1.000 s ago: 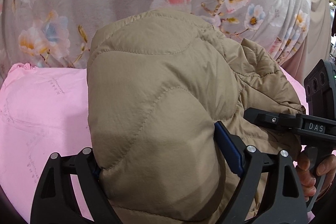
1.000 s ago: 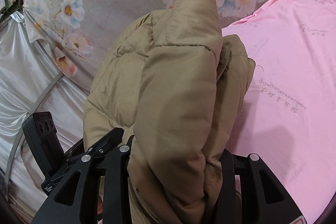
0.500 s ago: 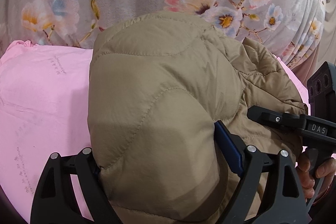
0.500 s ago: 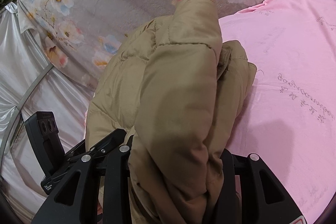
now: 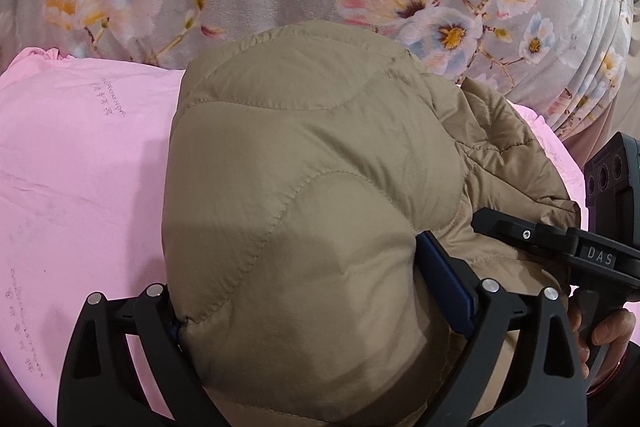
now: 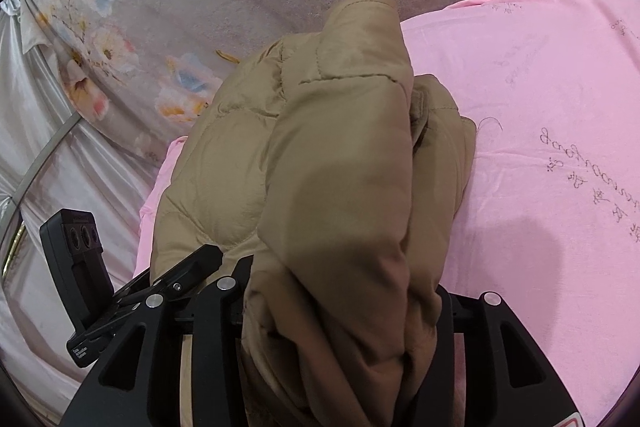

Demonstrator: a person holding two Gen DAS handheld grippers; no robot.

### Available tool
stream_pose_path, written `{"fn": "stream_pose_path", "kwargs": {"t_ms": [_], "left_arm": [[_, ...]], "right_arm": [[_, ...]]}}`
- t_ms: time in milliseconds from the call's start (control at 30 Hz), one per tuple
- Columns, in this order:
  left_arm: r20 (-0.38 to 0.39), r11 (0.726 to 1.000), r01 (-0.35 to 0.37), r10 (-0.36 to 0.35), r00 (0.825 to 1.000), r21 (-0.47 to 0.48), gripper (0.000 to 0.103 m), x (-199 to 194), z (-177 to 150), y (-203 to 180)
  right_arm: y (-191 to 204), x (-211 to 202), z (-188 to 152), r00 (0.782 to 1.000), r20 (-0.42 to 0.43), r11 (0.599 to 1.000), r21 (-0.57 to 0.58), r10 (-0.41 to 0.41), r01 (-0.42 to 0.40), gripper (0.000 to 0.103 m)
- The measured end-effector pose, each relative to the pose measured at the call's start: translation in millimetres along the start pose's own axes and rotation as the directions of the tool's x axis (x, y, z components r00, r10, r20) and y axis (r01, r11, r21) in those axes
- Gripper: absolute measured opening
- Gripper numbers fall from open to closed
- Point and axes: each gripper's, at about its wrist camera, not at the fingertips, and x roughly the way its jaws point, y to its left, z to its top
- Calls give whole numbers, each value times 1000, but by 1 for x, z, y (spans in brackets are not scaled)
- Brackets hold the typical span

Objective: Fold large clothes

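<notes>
Jacket (image 5: pixel 304 187) — puffy, quilted, tan; bunched

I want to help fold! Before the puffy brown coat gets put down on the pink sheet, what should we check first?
1. Left gripper has the puffy brown coat squeezed between its fingers: ok.
2. Right gripper is shut on the coat too: ok.
3. Coat is bunched thick in both grips, not flat: not ok for a tidy fold yet.
4. Pink sheet beside the coat looks smooth, with bare room: ok.
5. The two grippers sit close together, so they may bump: cannot tell.
6. Sleeves or hem hanging loose underneath: cannot tell, hidden by the coat.
</notes>
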Motion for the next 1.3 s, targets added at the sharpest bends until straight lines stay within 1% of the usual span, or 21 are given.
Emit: {"fn": "stream_pose_path", "kwargs": {"t_ms": [167,267,300,400,500,600,667,700,767,833,867,900,933,967,1067,1100,1133,1167,1200,1233,1300], "left_arm": [[4,1000,-3,3,1000,-10,95,7,-3,5],[1,1000,-8,8,1000,-15,96,8,-2,6],[3,1000,-11,11,1000,-16,97,8,-2,6],[15,999,-43,43,999,-5,98,2,-1,5],[25,996,-89,89,996,7,98,-9,0,4],[58,988,-154,152,987,23,97,-27,5,3],[91,982,-187,185,978,13,97,-44,13,2],[107,980,-198,196,975,4,97,-53,19,2],[139,972,-235,235,962,-21,97,-71,33,1],[172,951,-306,308,936,-40,96,-84,47,-4],[184,933,-357,359,915,-44,96,-88,57,-9],[189,917,-396,398,898,-49,96,-89,65,-15],[189,906,-420,422,887,-53,95,-88,74,-19],[182,899,-433,436,881,-58,95,-85,83,-25],[159,895,-442,446,881,-60,87,-69,104,-38],[150,891,-451,454,879,-54,82,-61,109,-40],[135,892,-450,452,882,-48,70,-49,113,-42],[115,894,-446,448,887,-43,64,-39,115,-43],[86,900,-434,436,896,-39,54,-27,116,-42],[53,904,-425,427,903,-40,39,-12,116,-39],[10,899,-437,438,899,-34,27,10,112,-36]], "right_arm": [[-13,9,-2,1000,-11,998,57,14,-14,48],[-17,10,-1,1000,-23,997,82,11,-9,57],[-18,8,0,1000,-29,996,92,11,-9,62],[-18,-3,0,999,-36,994,109,-4,8,68],[-18,-23,-5,999,-38,994,110,-15,19,68],[-12,-47,-8,998,-19,995,70,-65,67,68],[-2,-65,-7,991,14,991,5,-131,131,68],[7,-76,-5,983,52,983,-45,-177,180,68],[26,-94,3,960,139,957,-129,-242,260,62],[44,-98,17,948,174,935,-192,-267,299,38],[53,-96,25,944,183,924,-219,-276,313,33],[63,-91,34,936,196,910,-245,-291,334,22],[72,-86,43,928,215,896,-265,-304,356,16],[78,-81,50,923,228,886,-281,-311,368,15],[94,-55,72,912,247,866,-308,-327,394,14],[95,-47,77,912,243,864,-309,-331,397,14],[96,-37,81,911,239,863,-309,-336,399,14],[95,-30,83,910,235,862,-309,-341,403,14],[93,-19,86,908,225,859,-307,-352,409,14],[89,-8,87,907,213,858,-302,-363,415,14],[77,12,87,908,175,864,-281,-381,417,14]]}}
